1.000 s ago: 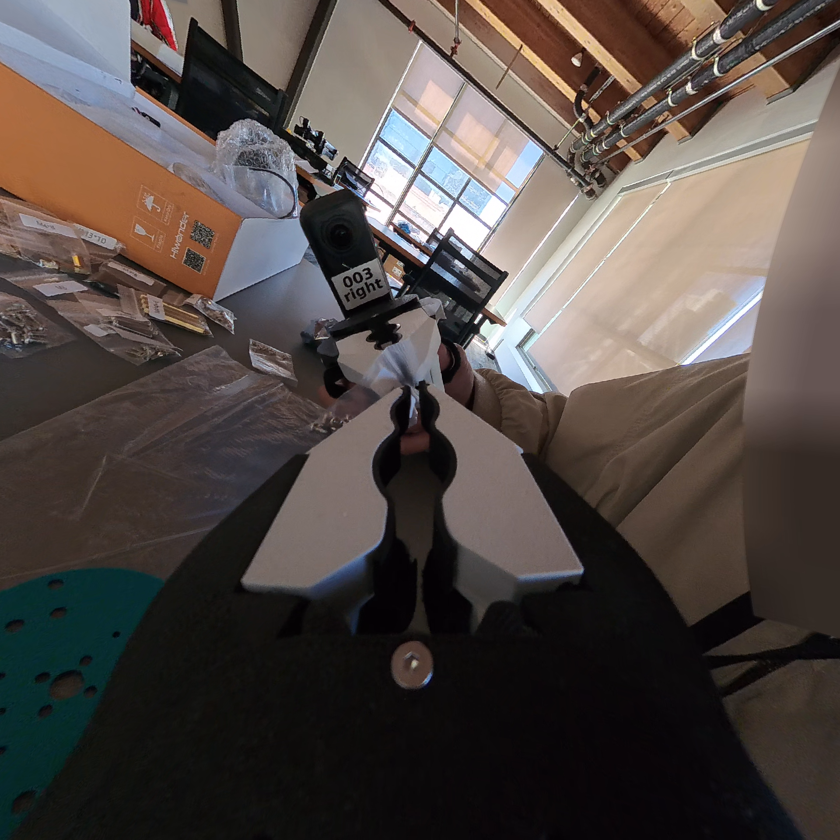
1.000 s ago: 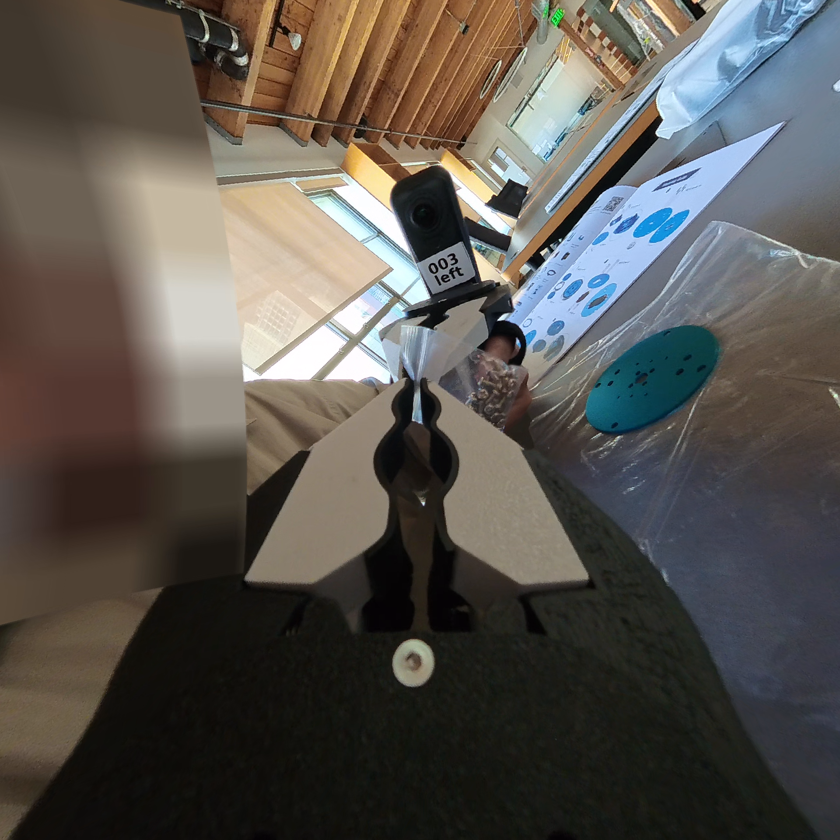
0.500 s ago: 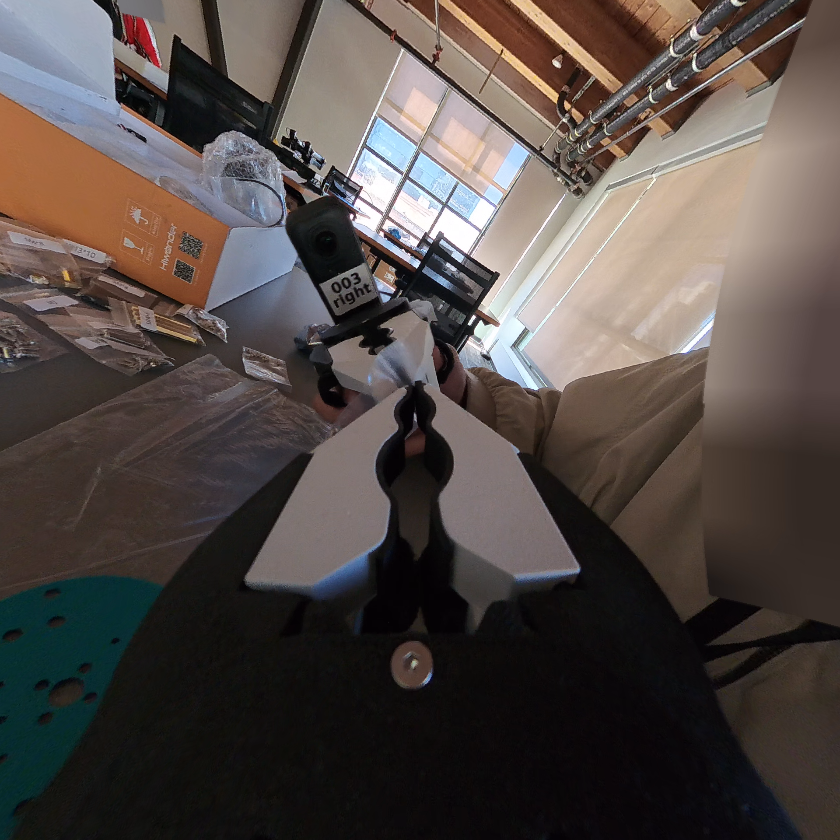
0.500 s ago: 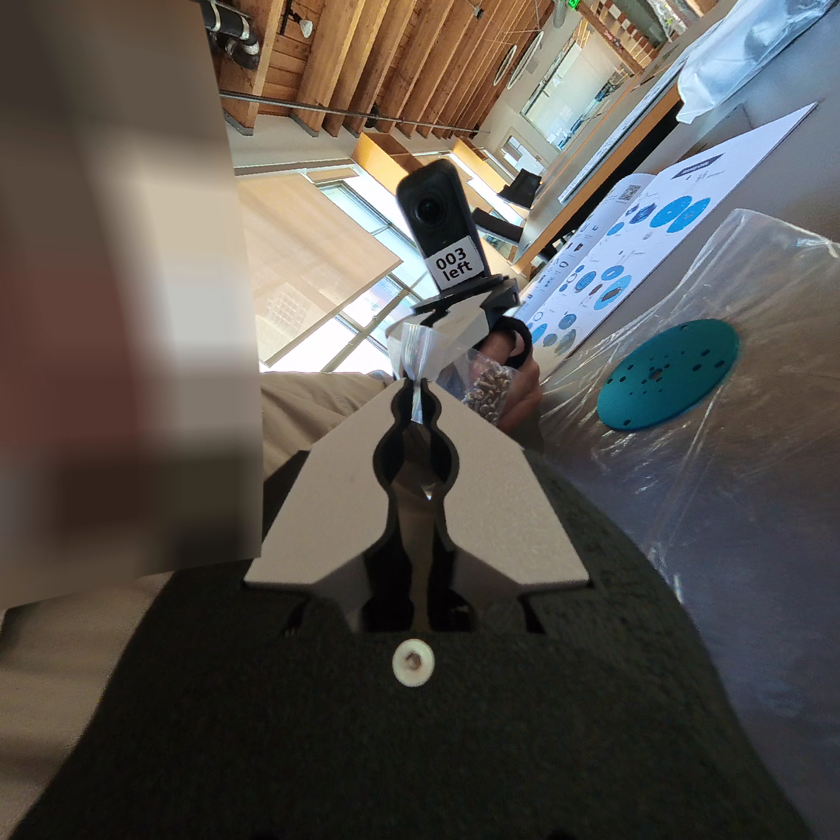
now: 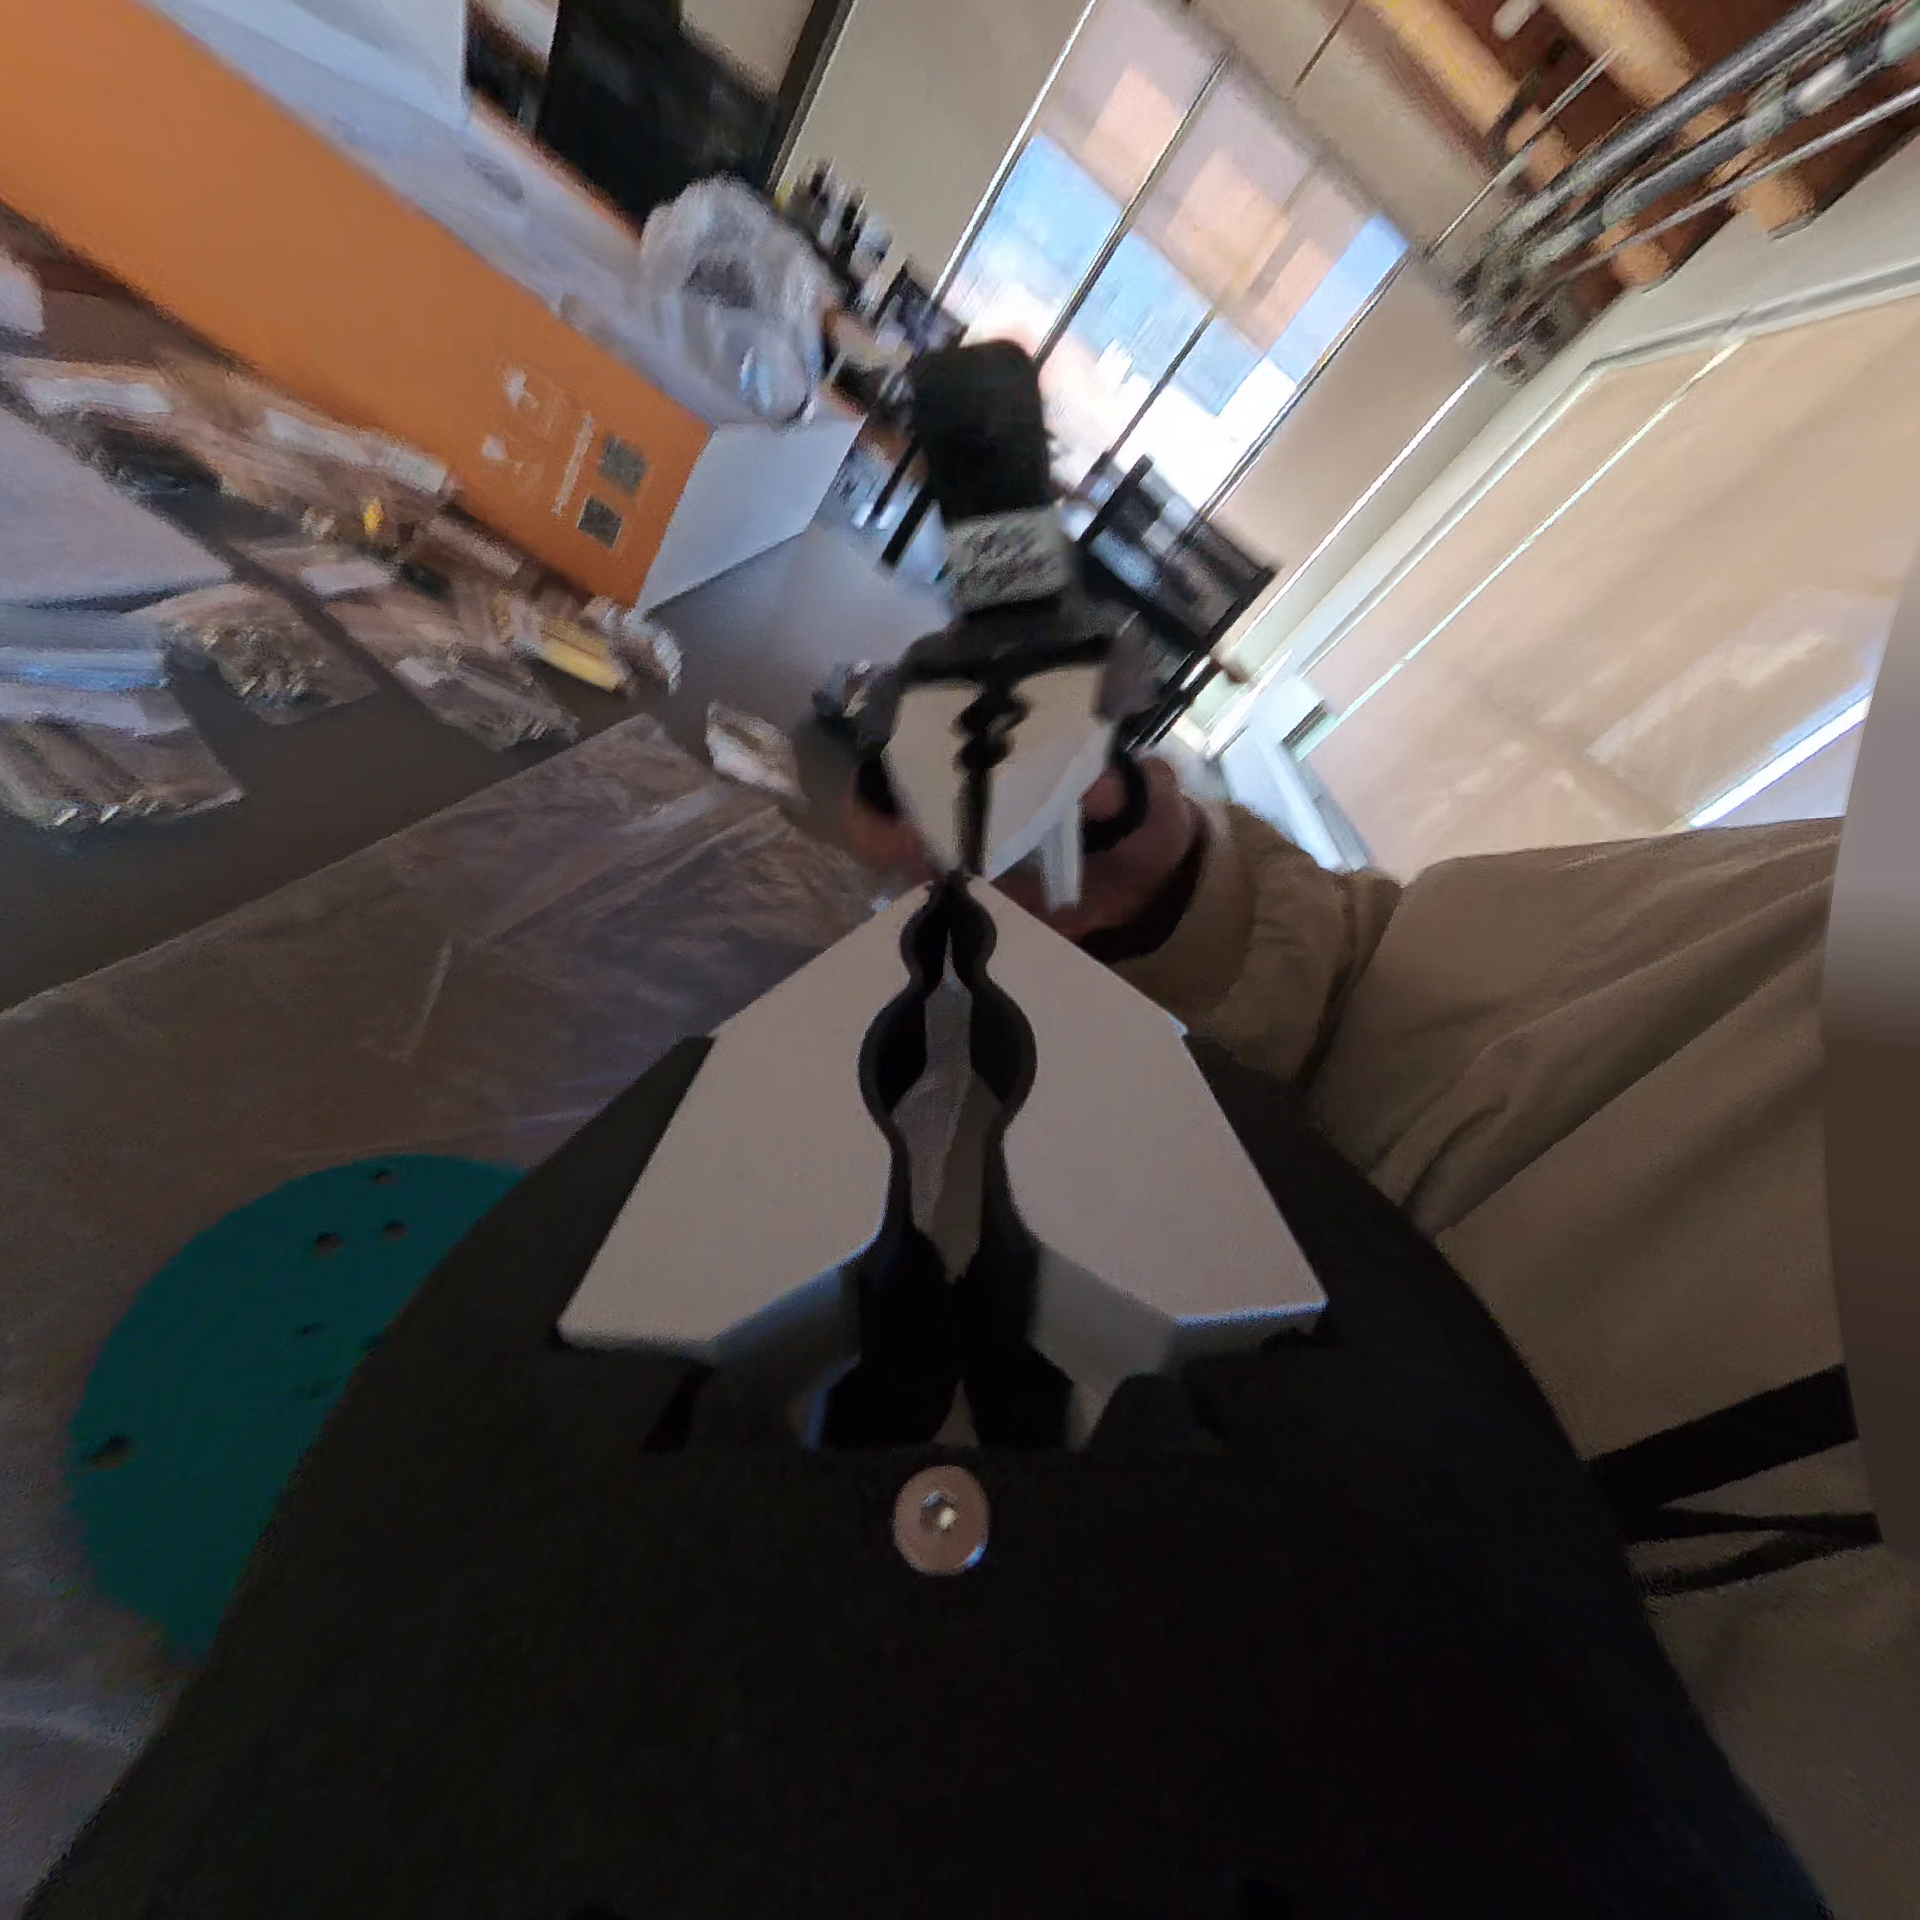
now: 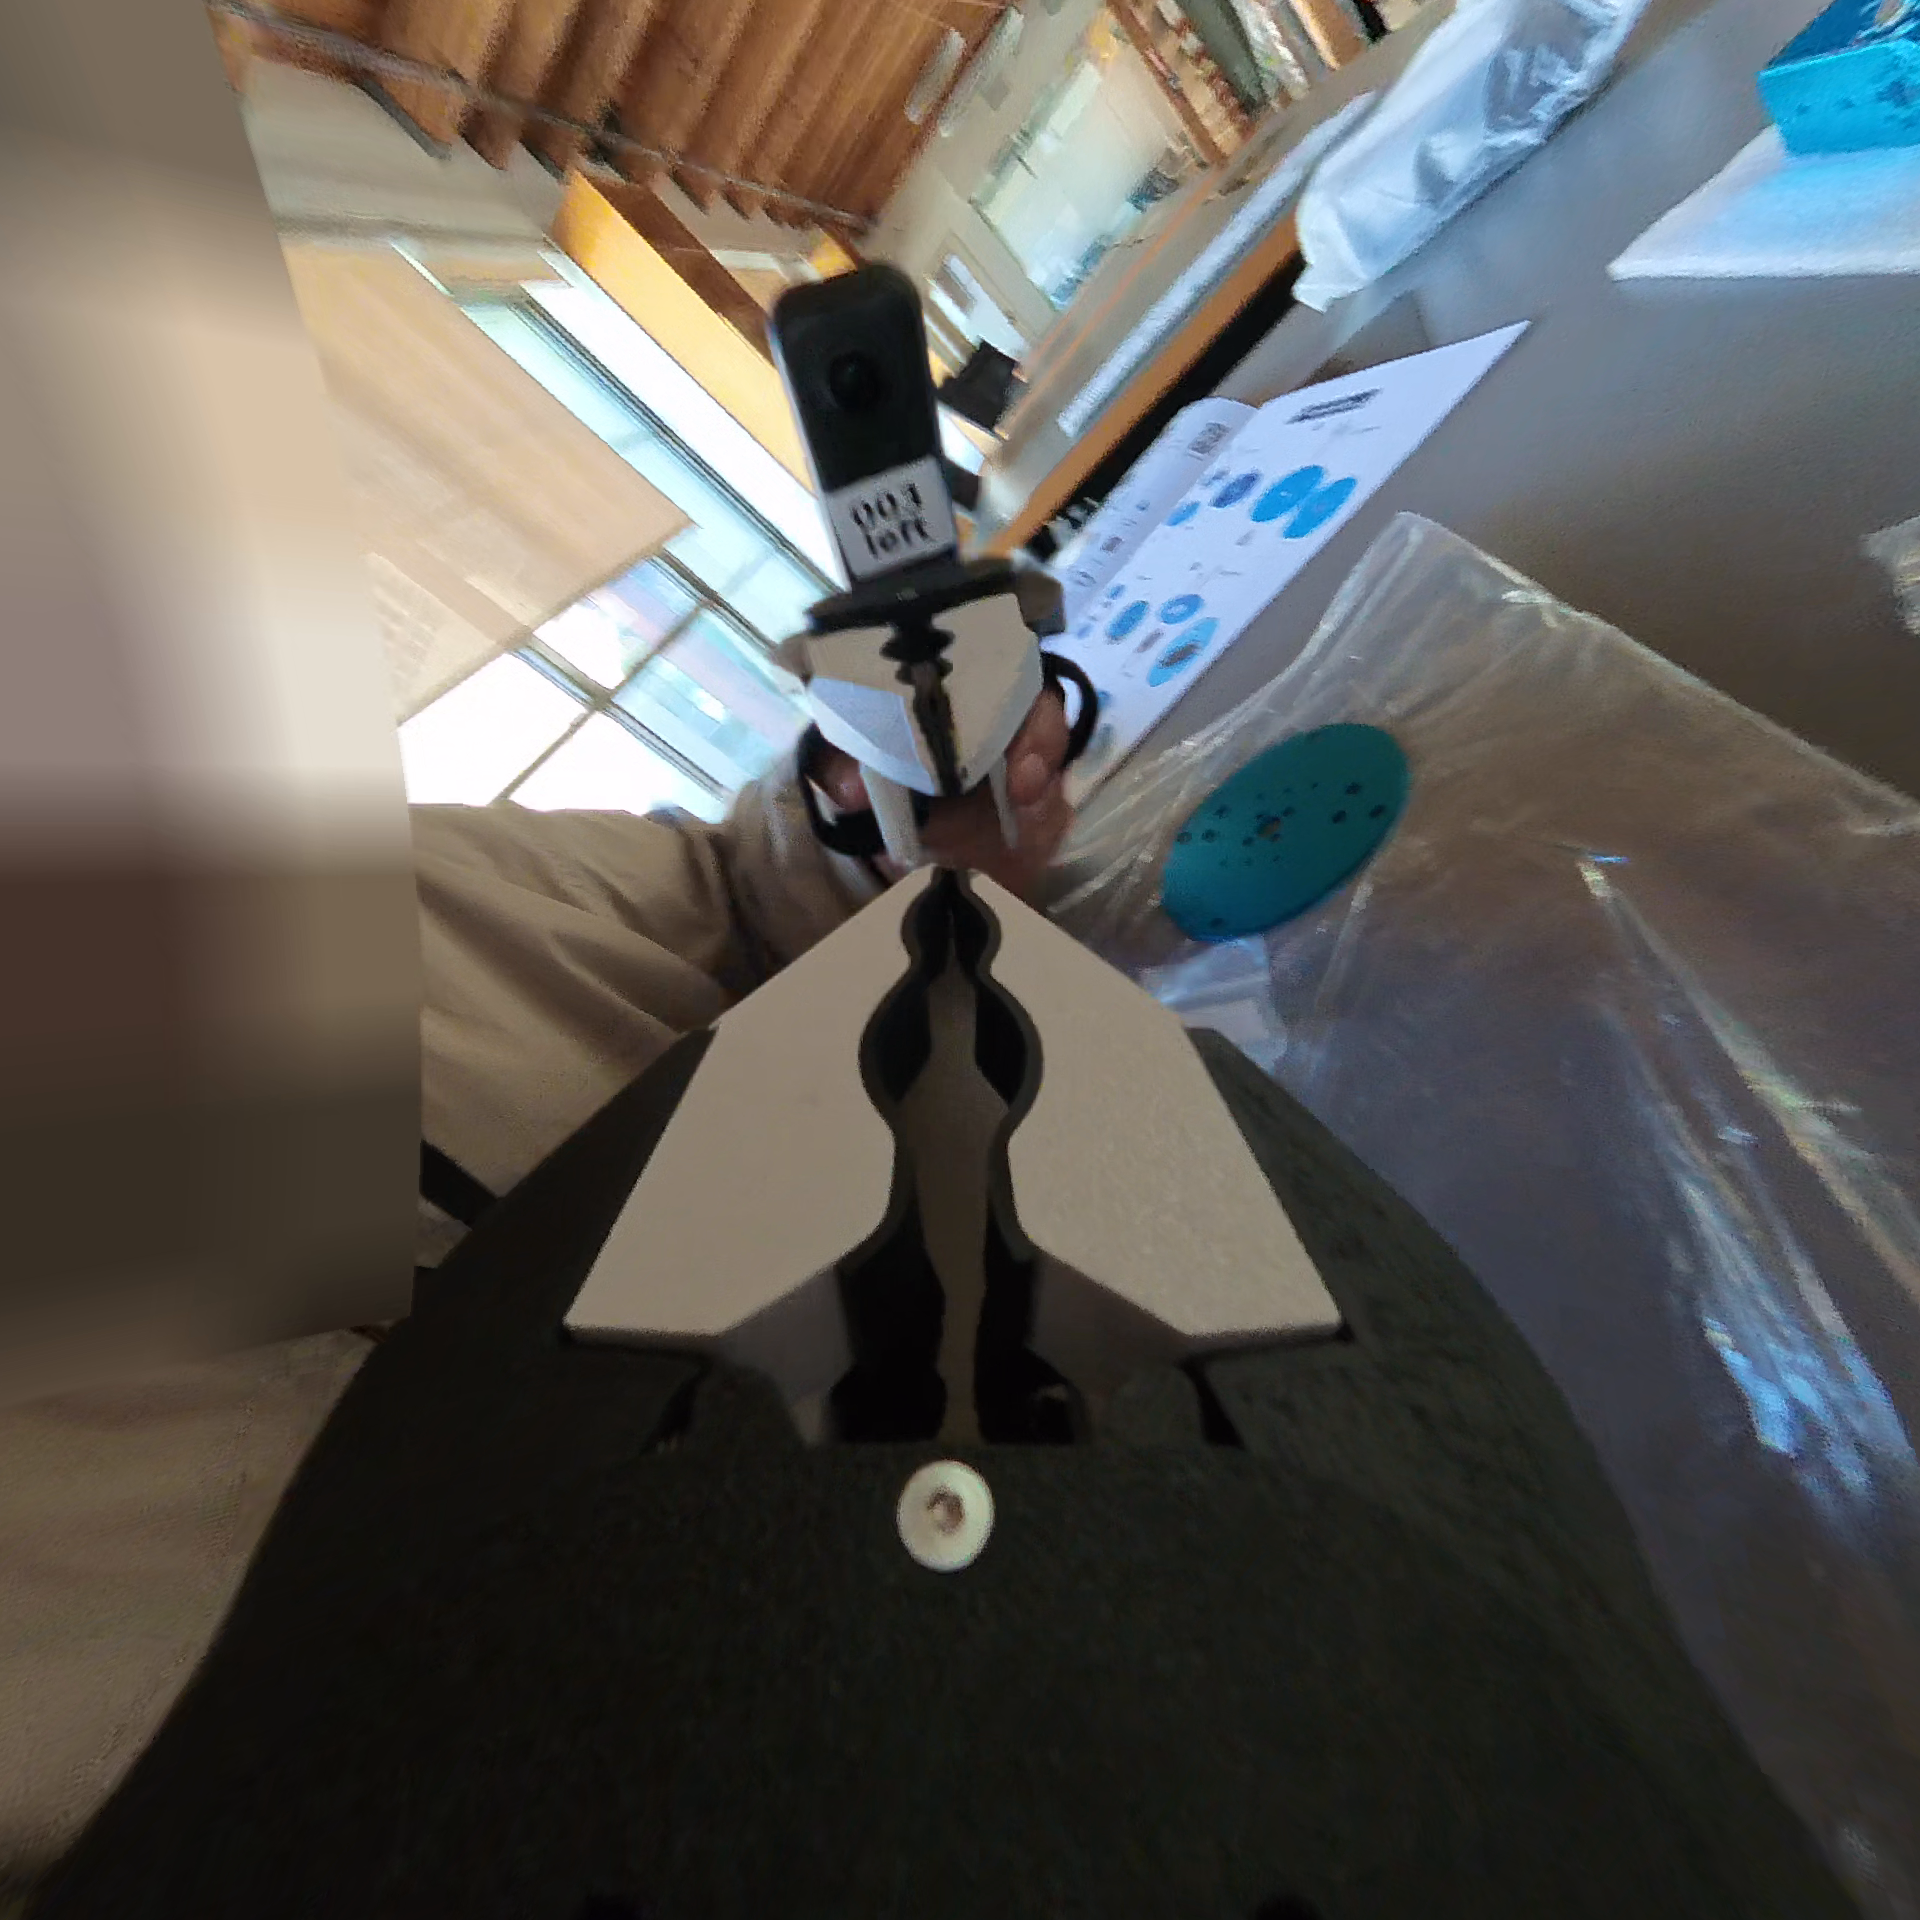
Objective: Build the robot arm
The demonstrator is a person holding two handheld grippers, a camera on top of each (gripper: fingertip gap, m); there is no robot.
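We see our left gripper (image 5: 951, 891) pinched on a clear plastic strip (image 5: 943, 1122), right gripper (image 6: 948, 881) closed tip-to-tip opposite, both above plastic sheet (image 6: 1621, 1039), teal perforated disc (image 6: 1288, 831) beside them.

A loft-style workshop or lab office. Exposed timber ceiling beams (image 6: 665, 94) and metal pipes (image 5: 1621, 135) run overhead, and tall windows with roller blinds (image 5: 1174, 312) fill one wall. A grey worktop (image 5: 343, 758) carries small bags of hardware (image 5: 270, 655), an orange and white carton (image 5: 343, 312), a printed assembly sheet (image 6: 1278, 520), clear plastic sheeting (image 6: 1558, 935) and a teal perforated disc (image 6: 1288, 842).
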